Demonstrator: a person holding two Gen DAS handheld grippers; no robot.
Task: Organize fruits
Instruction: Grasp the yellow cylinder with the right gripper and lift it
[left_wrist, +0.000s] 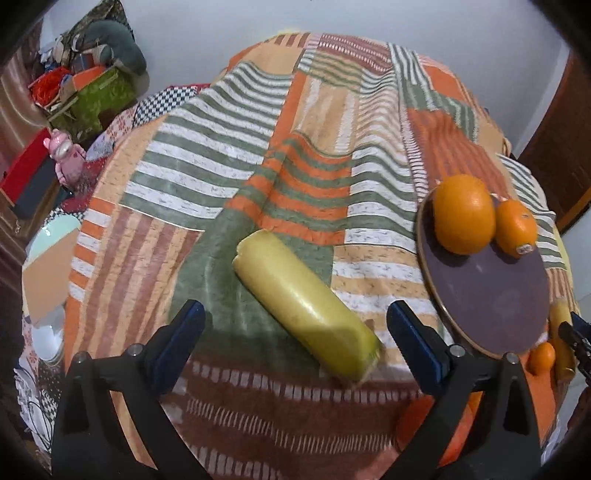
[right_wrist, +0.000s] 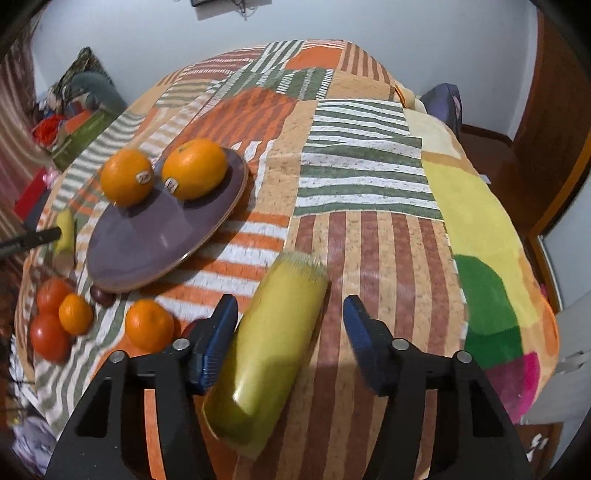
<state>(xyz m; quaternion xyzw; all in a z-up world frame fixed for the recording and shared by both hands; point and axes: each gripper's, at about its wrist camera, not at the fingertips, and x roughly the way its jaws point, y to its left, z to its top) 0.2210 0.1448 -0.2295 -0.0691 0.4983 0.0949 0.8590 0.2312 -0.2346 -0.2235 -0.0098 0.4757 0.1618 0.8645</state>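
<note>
Both the left gripper and right gripper have jaws wide open, holding nothing. The yellow cylinder lies on the blanket, beside the plate with two oranges.

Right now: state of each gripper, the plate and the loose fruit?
left gripper: open, yellow cylinder fruit lying between its fingers
right gripper: open around another yellow cylinder fruit, no squeeze visible
plate: flat on blanket, holds two oranges
tomatoes: loose on blanket, off plate
small orange: loose on blanket, off plate
</note>
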